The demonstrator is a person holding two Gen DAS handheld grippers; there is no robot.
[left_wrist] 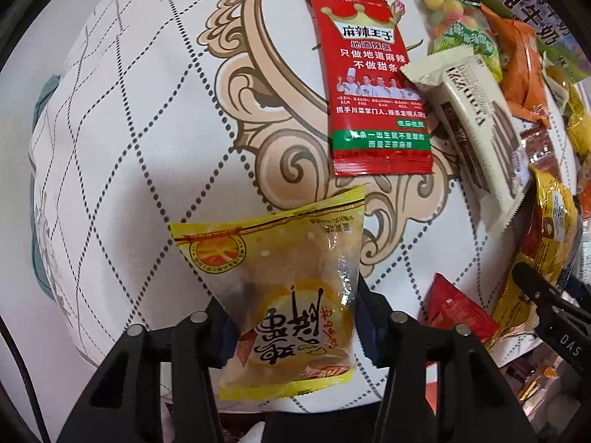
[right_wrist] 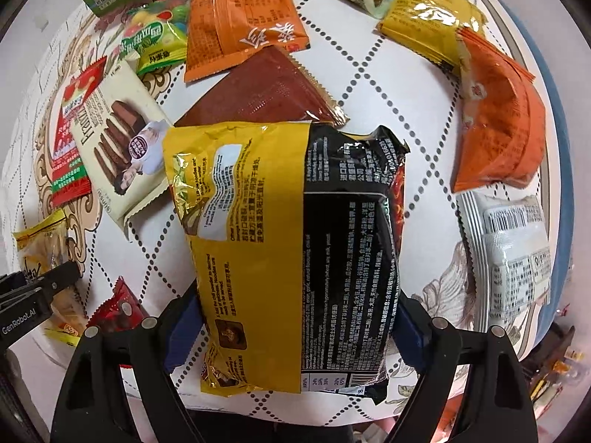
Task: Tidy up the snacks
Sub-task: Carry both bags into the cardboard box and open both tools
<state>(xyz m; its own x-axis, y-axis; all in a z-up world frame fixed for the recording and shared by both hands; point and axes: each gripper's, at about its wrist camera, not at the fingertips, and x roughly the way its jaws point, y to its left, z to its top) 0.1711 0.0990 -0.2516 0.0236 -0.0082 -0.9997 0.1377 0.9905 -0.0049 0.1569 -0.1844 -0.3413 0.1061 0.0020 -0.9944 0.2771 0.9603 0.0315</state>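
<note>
My left gripper [left_wrist: 295, 328] is shut on a yellow pastry packet [left_wrist: 280, 269], its blue pads pressing on both sides of the packet just above the white patterned tablecloth [left_wrist: 129, 147]. A large yellow-and-black noodle packet [right_wrist: 288, 221] fills the middle of the right wrist view, and my right gripper [right_wrist: 295, 328] is shut on its lower half with the jaws wide apart. Each gripper shows at the edge of the other's view: the left one [right_wrist: 33, 295] at the left edge, the right one [left_wrist: 554, 313] at the right edge.
A red spicy-strip packet [left_wrist: 373, 85] and a cream wafer packet [left_wrist: 476, 129] lie beyond the pastry. A small red packet [left_wrist: 454, 310] lies between the grippers. Brown [right_wrist: 266, 92], orange [right_wrist: 240, 18], orange [right_wrist: 502, 122], yellow [right_wrist: 428, 14] and white [right_wrist: 509, 258] packets ring the noodles.
</note>
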